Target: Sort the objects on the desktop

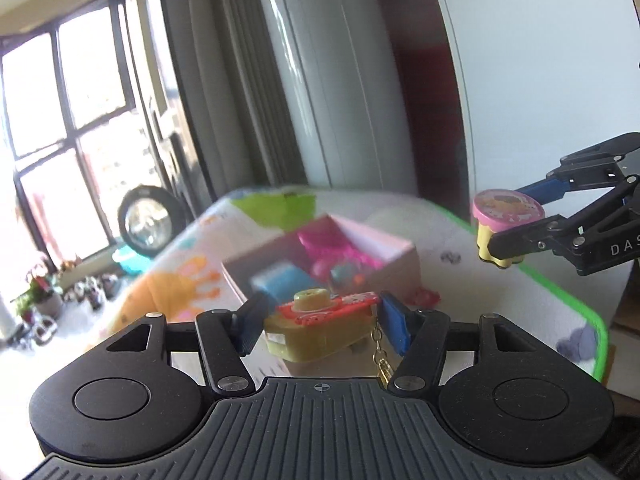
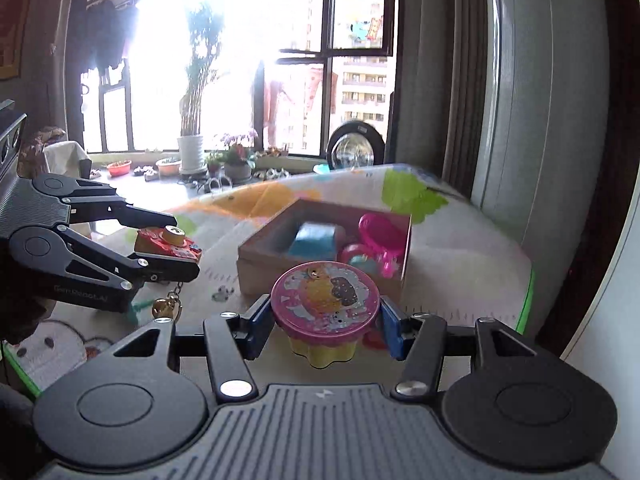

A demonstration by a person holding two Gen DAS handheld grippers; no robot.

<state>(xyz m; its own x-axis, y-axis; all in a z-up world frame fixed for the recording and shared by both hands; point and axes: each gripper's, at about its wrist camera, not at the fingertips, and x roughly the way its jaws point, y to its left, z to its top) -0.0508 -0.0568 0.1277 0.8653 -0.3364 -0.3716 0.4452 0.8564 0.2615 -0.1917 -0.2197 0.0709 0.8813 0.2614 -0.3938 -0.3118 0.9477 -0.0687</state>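
Note:
My left gripper (image 1: 320, 326) is shut on a red and yellow toy camera (image 1: 320, 322) with a gold chain and bell, held above the mat in front of the box; it also shows in the right wrist view (image 2: 168, 244). My right gripper (image 2: 324, 326) is shut on a yellow cup toy with a pink lid (image 2: 325, 308), held above the mat near the box; it also shows in the left wrist view (image 1: 506, 220). The open cardboard box (image 2: 276, 268) holds a blue block (image 2: 314, 240) and pink plastic toys (image 2: 380, 240).
A colourful printed mat with a green border (image 1: 576, 308) covers the table. A small red item (image 1: 426, 296) lies beside the box. A white appliance and curtains stand behind. A round black fan (image 2: 354, 146) and potted plants are by the window.

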